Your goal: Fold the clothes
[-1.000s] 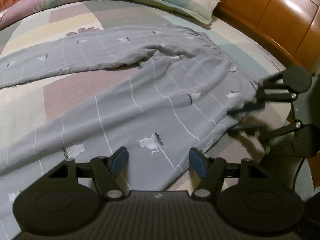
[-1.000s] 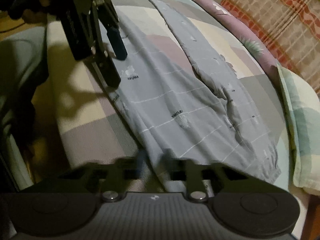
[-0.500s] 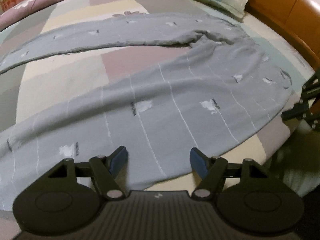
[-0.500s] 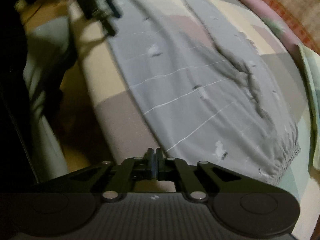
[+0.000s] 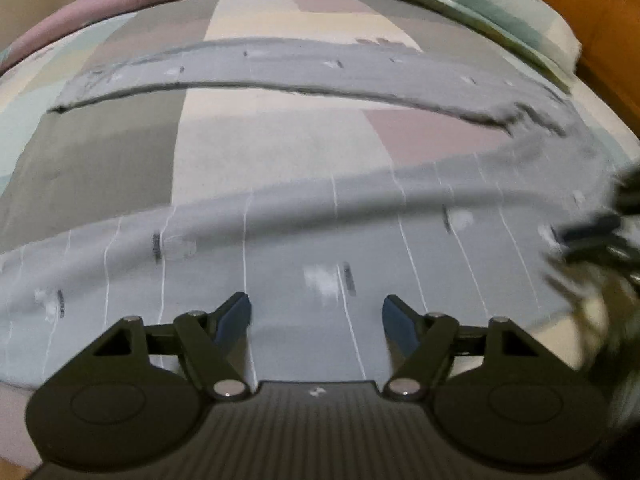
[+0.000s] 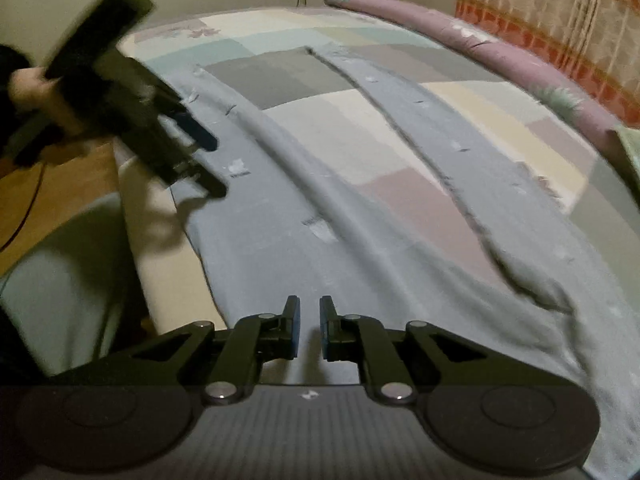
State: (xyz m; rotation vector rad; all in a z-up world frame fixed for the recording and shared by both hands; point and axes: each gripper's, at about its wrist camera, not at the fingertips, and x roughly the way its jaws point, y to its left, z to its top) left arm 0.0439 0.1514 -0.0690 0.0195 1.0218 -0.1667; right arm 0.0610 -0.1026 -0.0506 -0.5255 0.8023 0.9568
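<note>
Because the grey pyjama trousers [image 5: 320,248] lie spread flat on the patchwork bedsheet [image 5: 280,152], legs splayed in a V with the waist toward 3 o'clock in the left wrist view, they appear laid out ready for a first fold.

- Left claw [image 5: 316,316]: blue pads wide apart, empty, poised low over the near leg at 6 o'clock, probably so it can take the near edge.
- Right claw [image 6: 309,328]: pads drawn close with a narrow gap between them, nothing visibly pinched; it hovers over the waist end at 6 o'clock of its own view, likely to grip there.
- Far leg [image 6: 420,120]: runs toward 12 o'clock, well apart from the near one.
- Pillow [image 5: 500,12]: at 1 o'clock, beside the wooden headboard [image 5: 592,20], near the waist.
- Folded quilt [image 6: 480,48]: along the far side of the bed.
</note>
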